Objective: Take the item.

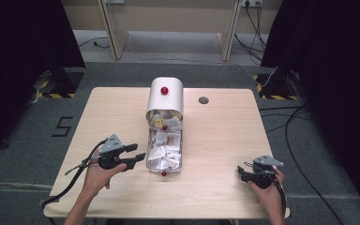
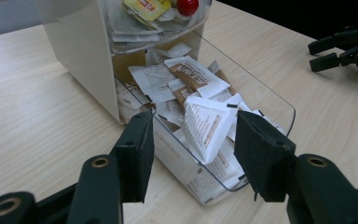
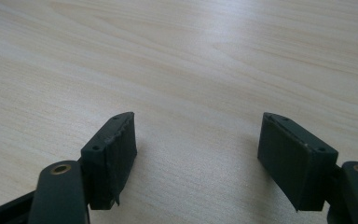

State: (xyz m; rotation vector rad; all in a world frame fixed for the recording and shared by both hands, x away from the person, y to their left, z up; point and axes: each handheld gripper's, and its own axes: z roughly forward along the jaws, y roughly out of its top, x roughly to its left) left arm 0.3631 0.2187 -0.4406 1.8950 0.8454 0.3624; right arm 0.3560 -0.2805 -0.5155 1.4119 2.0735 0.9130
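Near the table's middle, a cream-coloured dispenser box (image 1: 165, 96) with a red knob is standing with its clear drawer (image 1: 164, 151) pulled out toward the person, so the sachets are lying exposed and reachable from above. Left gripper (image 1: 136, 155) is hovering just beside the drawer's left wall, jaws pointing across it; in the left gripper view (image 2: 191, 154) its jaws are gaping wide and gripping nothing, framing a white triangular tea sachet (image 2: 204, 126) that is sticking up above the pile at the drawer's near end. That spread looks chosen to straddle the upright packet, which is offering an easier edge than the flat ones under it. Brown-labelled sachets (image 2: 193, 74) are lying farther back, toward the box, and a yellow packet (image 2: 147, 7) is sitting on the upper shelf next to a red ball (image 2: 187, 5). Right gripper (image 1: 242, 173) is resting low at the table's near right, well apart from the drawer; in the right gripper view (image 3: 196, 158) its jaws are likewise standing wide apart and empty over bare wood table (image 3: 177, 60), probably parked to keep out of the way. Judging by the pose, the left one is lining up for a pick from the drawer; nothing is lifted yet.
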